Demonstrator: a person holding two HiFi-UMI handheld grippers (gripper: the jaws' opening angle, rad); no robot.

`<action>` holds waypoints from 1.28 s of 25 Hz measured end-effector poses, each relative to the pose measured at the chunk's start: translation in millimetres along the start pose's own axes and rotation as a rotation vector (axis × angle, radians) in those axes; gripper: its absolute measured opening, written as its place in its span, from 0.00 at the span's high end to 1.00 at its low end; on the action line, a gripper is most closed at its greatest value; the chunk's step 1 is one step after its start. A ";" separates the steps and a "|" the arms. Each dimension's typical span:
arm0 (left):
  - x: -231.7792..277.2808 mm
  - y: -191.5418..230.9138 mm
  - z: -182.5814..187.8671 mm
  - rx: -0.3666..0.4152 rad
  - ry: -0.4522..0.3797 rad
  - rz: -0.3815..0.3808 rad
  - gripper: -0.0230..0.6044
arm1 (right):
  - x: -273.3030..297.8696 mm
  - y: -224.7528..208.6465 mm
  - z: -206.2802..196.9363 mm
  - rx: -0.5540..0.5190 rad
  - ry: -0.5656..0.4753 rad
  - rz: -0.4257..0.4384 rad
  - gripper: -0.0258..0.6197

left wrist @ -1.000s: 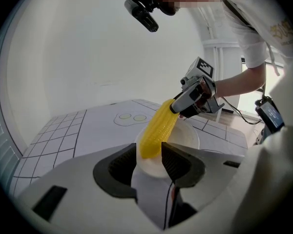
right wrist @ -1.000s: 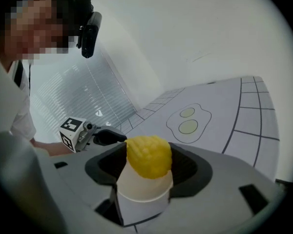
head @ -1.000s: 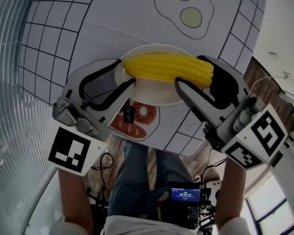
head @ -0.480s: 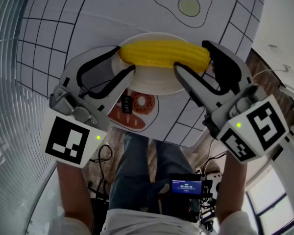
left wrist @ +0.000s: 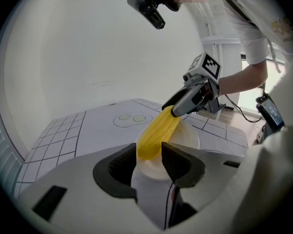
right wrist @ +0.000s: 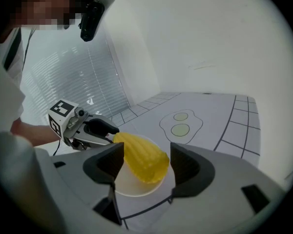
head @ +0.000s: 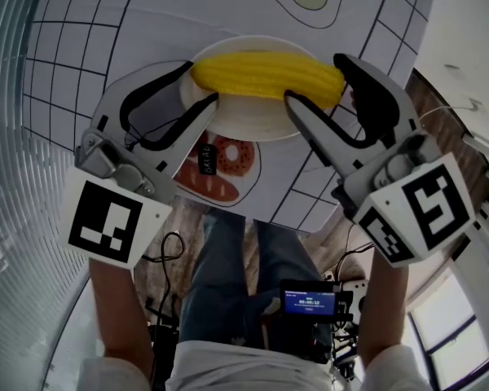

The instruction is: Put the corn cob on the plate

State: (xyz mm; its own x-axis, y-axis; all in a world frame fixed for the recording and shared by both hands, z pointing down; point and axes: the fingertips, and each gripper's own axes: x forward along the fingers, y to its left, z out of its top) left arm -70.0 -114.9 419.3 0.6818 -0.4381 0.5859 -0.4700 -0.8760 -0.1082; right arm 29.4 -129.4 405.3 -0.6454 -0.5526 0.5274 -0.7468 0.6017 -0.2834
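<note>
From the head view, the plate [head: 253, 125] sits at 12 o'clock on the worktop [head: 106, 39], and the corn cob [head: 265, 76] lies across it from 9 to 3 o'clock. The left gripper [head: 202, 84] reaches in from 8 o'clock to the cob's 9 o'clock end, the right gripper [head: 314, 78] from 4 o'clock to its 3 o'clock end.

In the left gripper view, the jaws are closed on the near end of the cob [left wrist: 158, 128], and we see no gap on either side. The plate [left wrist: 190, 138] shows white beneath it.

In the right gripper view, the jaws have just been opening and now stand wide. The cob's end [right wrist: 141, 157] sits between them with space on both sides, and it appears to rest on the plate [right wrist: 132, 186].

We judge the placing as good as done, and the step in hand is the release. Next the left jaws must let go. Then both grippers should draw straight back toward 6 o'clock, clear of the cob, so that nothing nudges it and rolls it off the rim.
</note>
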 end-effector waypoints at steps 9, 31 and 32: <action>-7.0 -1.1 -1.0 0.001 0.001 0.016 0.69 | -6.3 5.1 -7.7 -0.005 0.008 -0.009 0.49; -29.4 -5.8 -12.9 -0.021 0.009 0.052 0.69 | -16.5 18.8 -28.8 0.004 0.019 -0.028 0.49; -32.0 -5.4 -13.4 -0.029 0.007 0.061 0.69 | -18.1 19.8 -29.6 0.011 0.019 -0.027 0.49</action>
State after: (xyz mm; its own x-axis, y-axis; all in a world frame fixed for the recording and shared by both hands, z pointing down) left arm -96.8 -93.4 411.9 0.6473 -0.4888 0.5849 -0.5265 -0.8416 -0.1206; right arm 31.0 -90.4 413.8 -0.6221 -0.5571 0.5501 -0.7655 0.5803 -0.2781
